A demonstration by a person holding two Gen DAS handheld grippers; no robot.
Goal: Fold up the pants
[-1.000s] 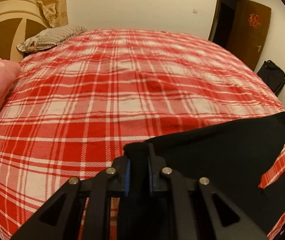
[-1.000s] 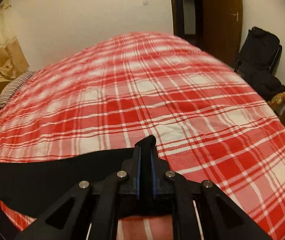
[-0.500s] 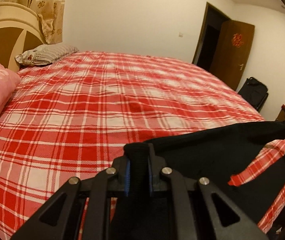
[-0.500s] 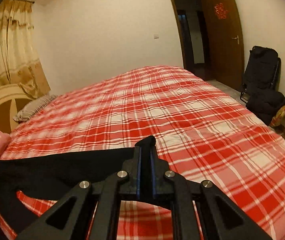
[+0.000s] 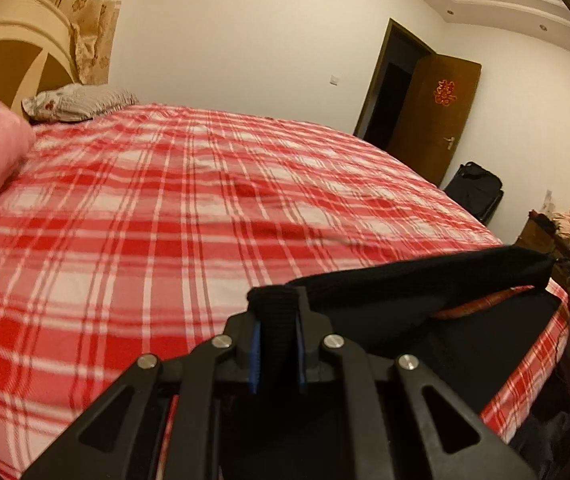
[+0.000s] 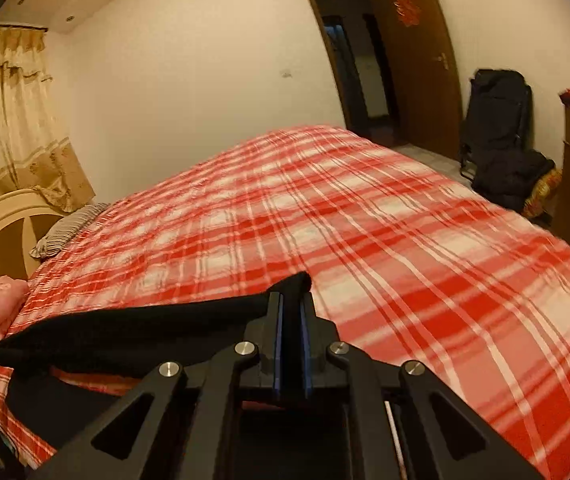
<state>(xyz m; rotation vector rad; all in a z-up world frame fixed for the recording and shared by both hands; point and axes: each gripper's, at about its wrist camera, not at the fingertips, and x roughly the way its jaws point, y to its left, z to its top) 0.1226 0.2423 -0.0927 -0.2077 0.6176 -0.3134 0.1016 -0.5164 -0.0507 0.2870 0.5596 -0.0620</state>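
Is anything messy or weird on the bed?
Nothing looks spilled or broken. The black pants hang stretched between the left claw and right claw above the checked bed, with a pillow at its head.

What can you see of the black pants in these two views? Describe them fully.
The pants are plain black soft cloth. The left gripper and right gripper each pinch an end of one edge in shut jaws, so it stretches taut between them. The rest hangs below, draping onto the near edge of the red plaid bed.
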